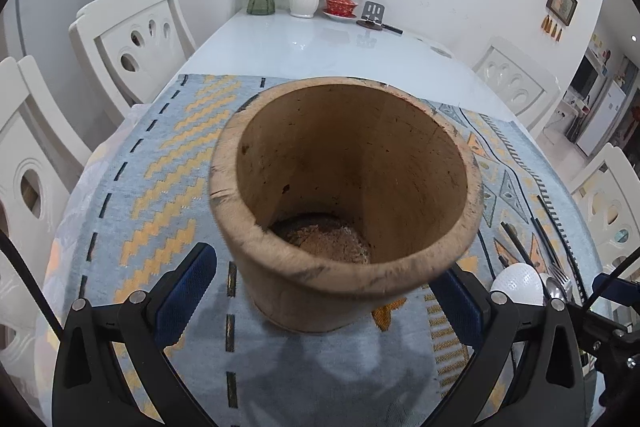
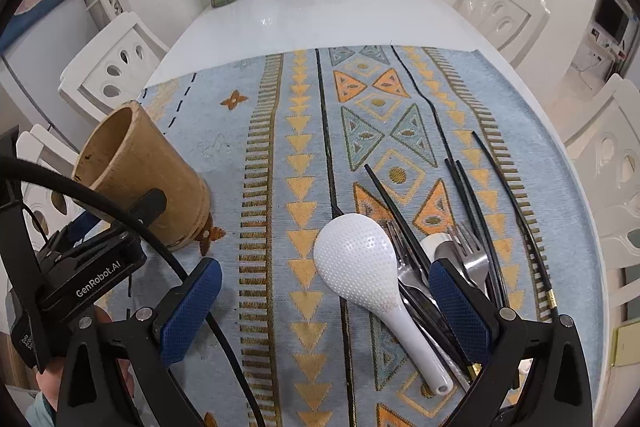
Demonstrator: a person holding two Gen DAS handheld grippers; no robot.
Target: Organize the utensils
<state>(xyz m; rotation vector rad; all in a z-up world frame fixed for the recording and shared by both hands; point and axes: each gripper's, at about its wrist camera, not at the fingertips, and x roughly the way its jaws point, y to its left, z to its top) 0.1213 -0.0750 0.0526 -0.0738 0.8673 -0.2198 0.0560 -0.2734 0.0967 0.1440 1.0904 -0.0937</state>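
**White surface, patterned runner, cup tilted**

White dining surface (image 2: 304, 23) under a blue-and-yellow runner (image 2: 280, 147), white chairs around, vases and a red lidded bowl at the far end, 12 o'clock.

Left view: wooden cup (image 1: 344, 203) dead centre, empty inside, leaning from upright with its mouth toward the camera. Left hand-held gripper (image 1: 332, 299) spread wide, blue pads flanking the cup's base; contact on either side cannot be told. Right view: same cup (image 2: 148, 183) at 9 o'clock, tilted, one finger of the left hand-held gripper against its wall.

Right hand-held gripper (image 2: 326, 311) also wide, holding nothing, hovering low over the utensil heap. White rice paddle (image 2: 360, 263) between the pads at 6 o'clock, handle running back toward the camera. Just right of it, at 4 o'clock, a fork (image 2: 472, 251) and spoon (image 2: 436, 243) overlapping, black chopsticks (image 2: 468, 195) fanned across and under them.

Likely step: steadying the cup, picking the first utensil.

Risks, as judged:
- Cup tipping further or sliding on the runner if the left pads close off-centre on its base.
- Paddle bowl smooth and rounded; could squirt out of a pinch.
- Right pad close to the fork and chopsticks; could snag them, dragging several at once.
- Chopsticks prone to rolling off toward the surface edge at 3 o'clock.
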